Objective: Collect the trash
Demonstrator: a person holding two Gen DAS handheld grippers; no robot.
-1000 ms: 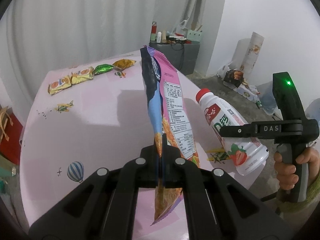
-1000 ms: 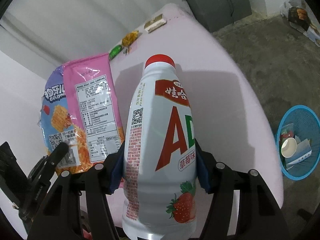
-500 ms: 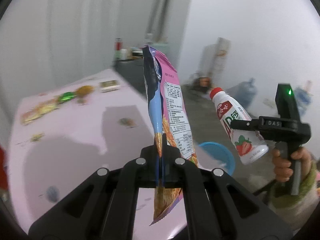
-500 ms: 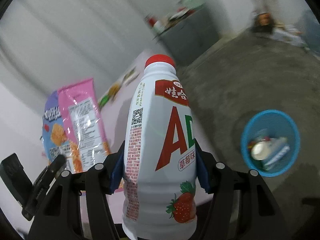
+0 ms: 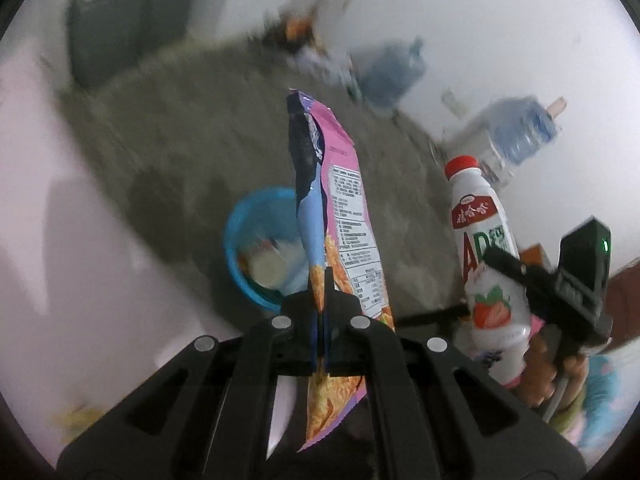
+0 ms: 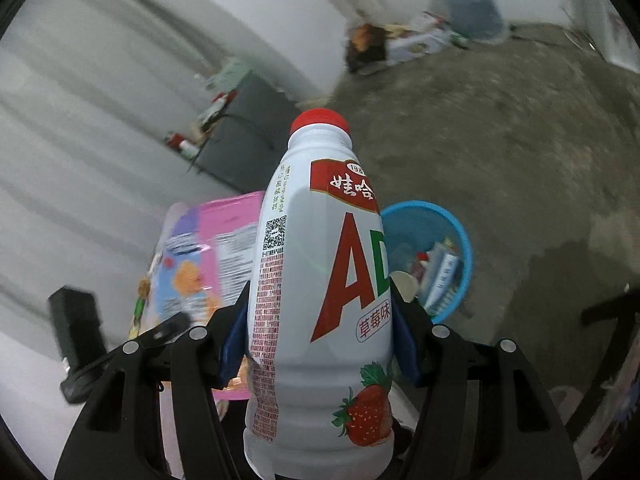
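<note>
The left claw (image 5: 322, 312) is pressed together on the lower part of a flat pink and blue foil snack bag (image 5: 340, 216), which stands edge-on and upright out of the jaws, its printed pink back turned to the right. Its torn bottom corner hangs below the fingers. Beyond the bag, down on the grey concrete floor (image 5: 180, 140), sits a round blue plastic mesh wastebasket (image 5: 240, 240) with a white paper cup and other scraps lying inside; the bag's lower half crosses in front of the basket's right rim.

The right claw (image 6: 320, 344) is clamped on a white plastic drink bottle with a red cap and a strawberry on its label (image 6: 320, 280), the blue pads (image 6: 234, 340) pressing its sides around the middle of the body. The bottle stands upright in the grip, cap away from the camera. From the left wrist view the same bottle (image 5: 484, 252) shows at the right, held in the black handheld tool by a hand (image 5: 560, 376) in a green cuff.

In the right wrist view the basket (image 6: 460, 240) lies just behind and right of the bottle, partly hidden by it, and the snack bag (image 6: 208, 264) shows to the left, blurred. The pink bench (image 5: 48, 220) fills the left edge of the left wrist view. Large blue water jugs (image 5: 520, 128) rest against the white wall, also blurred.
</note>
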